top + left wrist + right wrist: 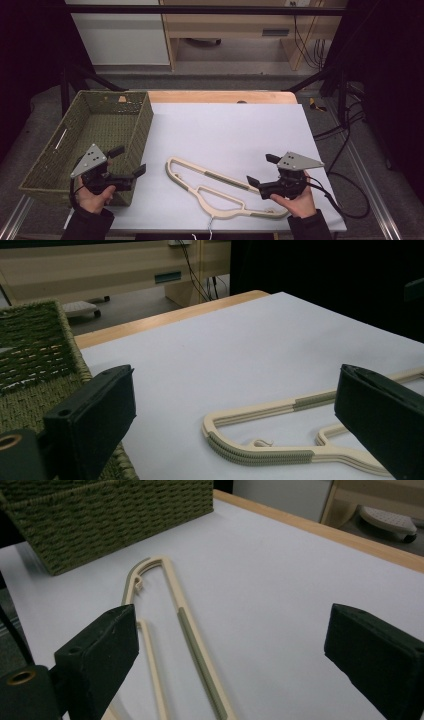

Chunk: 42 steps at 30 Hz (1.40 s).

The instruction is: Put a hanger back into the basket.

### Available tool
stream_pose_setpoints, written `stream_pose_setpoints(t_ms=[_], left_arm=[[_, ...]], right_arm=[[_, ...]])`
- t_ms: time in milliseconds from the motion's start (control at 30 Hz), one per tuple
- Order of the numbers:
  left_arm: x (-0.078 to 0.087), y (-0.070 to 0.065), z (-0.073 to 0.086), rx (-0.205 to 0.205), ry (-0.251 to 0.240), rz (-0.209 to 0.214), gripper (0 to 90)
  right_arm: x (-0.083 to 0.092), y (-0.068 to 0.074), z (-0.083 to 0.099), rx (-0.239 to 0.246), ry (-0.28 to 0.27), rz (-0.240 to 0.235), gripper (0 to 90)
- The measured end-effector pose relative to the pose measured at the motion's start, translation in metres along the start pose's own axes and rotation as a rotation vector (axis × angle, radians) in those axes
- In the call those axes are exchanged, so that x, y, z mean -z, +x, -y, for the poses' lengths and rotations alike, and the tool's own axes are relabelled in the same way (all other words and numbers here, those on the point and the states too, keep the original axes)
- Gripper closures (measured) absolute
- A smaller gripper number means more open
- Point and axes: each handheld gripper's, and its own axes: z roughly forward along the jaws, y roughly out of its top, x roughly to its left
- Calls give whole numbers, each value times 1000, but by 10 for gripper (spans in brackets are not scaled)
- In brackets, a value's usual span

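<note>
A rectangular basket of woven olive-green wicker [141,125] stands at the left edge of the surface, partly on a white sheet [235,130] that covers most of the light wooden surface [220,96]. Beyond stands pale wooden furniture [235,25], with black cables [310,47] hanging beside it.

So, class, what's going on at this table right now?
A person holds a two-jaw gripper in each hand over a white-covered table. A cream clothes hanger lies flat between them, and an empty green woven basket stands on the left side. The left gripper hovers open at the basket's near corner. The right gripper is open too, its fingers close to the hanger. Neither holds anything yet.
</note>
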Motion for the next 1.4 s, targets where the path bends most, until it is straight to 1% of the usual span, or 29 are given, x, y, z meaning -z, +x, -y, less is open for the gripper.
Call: stream_pose_setpoints(t_ms=[67,100,167,200,267,300,400,533,567,600,633,667,700,767,800,833,900,967,1000,1033,1067,1100,1133,1200,1233,1267,1300,1367,1400], left_arm=[[-1,-1,0,-2,2,2,29],[-3,-2,1,-7,11,6,30],[-5,-2,2,-8,17,5,30],[-5,-2,2,-8,17,5,30],[-6,-3,2,-11,24,7,30],[-7,-3,2,-13,26,7,31],[-7,-5,2,-19,29,11,30],[-7,-6,2,-25,28,14,30],[-8,-7,2,-26,29,13,32],[-8,-7,2,-26,29,13,33],[-8,-7,2,-29,32,13,33],[-8,-7,2,-29,32,13,33],[-8,-7,2,-31,34,14,33],[-9,-7,2,-30,35,16,34],[-9,-7,2,-30,35,16,33],[-9,-8,3,-33,37,15,34],[-10,-9,3,-33,39,18,34],[-10,-9,3,-36,41,18,34],[-10,-10,3,-38,40,18,34],[-10,-10,2,-39,39,22,34],[-10,-10,2,-39,39,22,34],[-11,-11,2,-41,42,21,34],[-11,-11,2,-42,42,22,35],[-11,-11,2,-42,44,21,34],[-11,-12,2,-42,44,23,34],[-11,-12,2,-42,44,23,34],[-12,-13,2,-43,44,22,34],[-12,-13,2,-46,46,22,34],[-12,-14,2,-48,45,24,34]], right_arm=[[-2,3,0,6,10,-6,77],[-7,9,-2,16,26,-23,81],[-13,14,-2,26,42,-38,85],[-13,14,-2,26,42,-38,85],[-19,21,-2,43,71,-53,95],[-24,26,-2,59,96,-67,104],[-33,34,-1,68,132,-99,130],[-45,43,3,101,178,-145,186],[-47,45,4,100,189,-163,199],[-47,45,4,100,189,-163,199],[-52,48,7,98,210,-198,224],[-52,48,7,98,210,-198,224],[-57,51,9,102,242,-213,244],[-61,54,12,111,269,-222,266],[-61,54,12,111,269,-222,266],[-65,58,14,101,281,-233,281],[-68,60,17,111,301,-252,292],[-72,64,19,111,320,-247,302],[-75,65,20,112,318,-255,303],[-76,68,20,112,332,-250,308],[-76,68,20,112,332,-250,308],[-82,72,22,116,329,-267,323],[-84,73,22,98,326,-269,333],[-86,75,23,98,330,-268,341],[-92,80,25,106,344,-257,360],[-92,80,25,106,344,-257,360],[-97,86,27,118,358,-256,380],[-102,89,30,106,365,-273,413],[-104,90,31,100,379,-276,423]])
